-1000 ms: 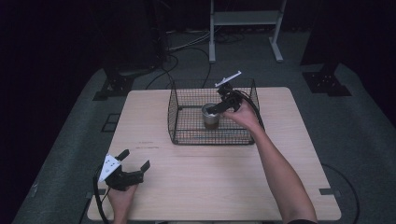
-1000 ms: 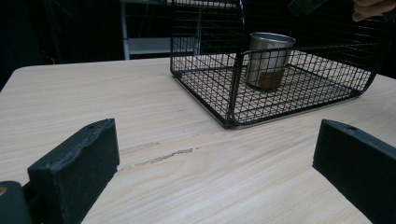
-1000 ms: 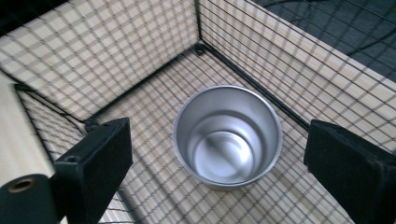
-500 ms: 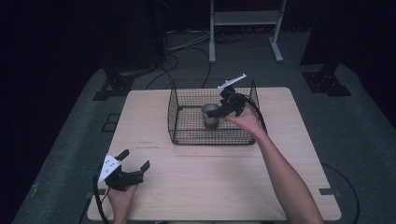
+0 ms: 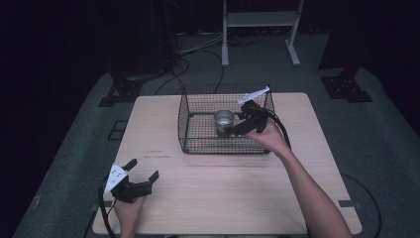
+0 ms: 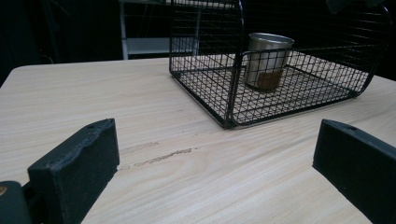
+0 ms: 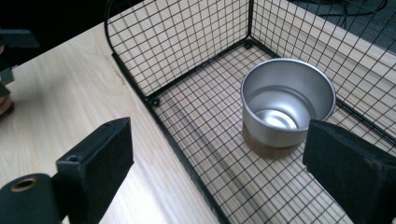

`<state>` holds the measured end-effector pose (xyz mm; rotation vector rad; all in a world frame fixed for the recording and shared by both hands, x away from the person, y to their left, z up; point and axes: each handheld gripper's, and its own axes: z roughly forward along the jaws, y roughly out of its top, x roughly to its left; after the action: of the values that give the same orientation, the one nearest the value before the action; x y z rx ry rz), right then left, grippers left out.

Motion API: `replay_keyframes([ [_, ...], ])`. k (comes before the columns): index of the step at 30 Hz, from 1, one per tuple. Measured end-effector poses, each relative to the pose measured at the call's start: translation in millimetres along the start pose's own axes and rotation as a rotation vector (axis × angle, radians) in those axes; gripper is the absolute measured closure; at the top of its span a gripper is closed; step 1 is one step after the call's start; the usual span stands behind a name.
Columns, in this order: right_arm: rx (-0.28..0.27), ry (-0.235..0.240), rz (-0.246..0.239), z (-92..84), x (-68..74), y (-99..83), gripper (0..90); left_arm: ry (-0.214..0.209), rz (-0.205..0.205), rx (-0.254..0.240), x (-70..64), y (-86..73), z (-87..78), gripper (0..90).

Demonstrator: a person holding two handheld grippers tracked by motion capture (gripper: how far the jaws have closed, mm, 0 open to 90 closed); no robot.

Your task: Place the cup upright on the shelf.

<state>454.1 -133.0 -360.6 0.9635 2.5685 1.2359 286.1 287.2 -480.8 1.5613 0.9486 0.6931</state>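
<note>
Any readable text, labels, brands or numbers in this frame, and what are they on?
None can be read.
The metal cup in the wire basket is plain, with no visible print.
The wooden table bears scuff marks, not writing.
The left tongs and right tongs show no legible marking.

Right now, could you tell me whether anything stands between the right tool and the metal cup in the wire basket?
Nothing visible does. The open right tool hangs over the wire basket, above its near wall, and the metal cup stands upright just ahead of it.

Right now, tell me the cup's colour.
Silver metal cup with a brown base; clearest in the right gripper view.
</note>
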Motion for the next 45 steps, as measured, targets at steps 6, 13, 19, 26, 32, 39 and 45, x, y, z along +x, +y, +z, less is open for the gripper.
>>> replay_keyframes([
  [6, -0.016, 0.014, 0.002, -7.6, 2.0, -12.8, 8.0, 0.001, -0.001, 0.007, -0.9, -0.2, -0.3, 0.0],
  [13, -0.020, 0.003, -0.021, -13.5, 7.9, -23.7, 8.0, 0.004, -0.002, 0.006, -0.2, -0.2, -0.2, 0.0],
  [19, -0.027, 0.011, -0.030, -17.2, 11.3, -30.2, 8.0, 0.001, -0.002, 0.005, -0.6, -0.2, 0.1, 0.0],
  [26, -0.032, 0.027, -0.040, -17.5, 18.9, -34.9, 8.0, 0.000, -0.005, 0.005, -0.4, -0.2, -0.4, 0.0],
  [32, -0.032, 0.045, -0.055, -18.3, 25.0, -43.5, 8.0, -0.003, -0.010, 0.006, -0.5, -0.2, -0.4, 0.0],
  [39, -0.034, 0.050, -0.068, -23.0, 34.0, -52.4, 8.0, -0.003, -0.011, 0.004, 0.3, -0.2, -0.1, 0.0],
  [45, -0.039, 0.044, -0.077, -29.8, 36.2, -65.7, 8.0, -0.002, -0.009, 0.003, 0.2, -0.3, -0.5, 0.0],
])
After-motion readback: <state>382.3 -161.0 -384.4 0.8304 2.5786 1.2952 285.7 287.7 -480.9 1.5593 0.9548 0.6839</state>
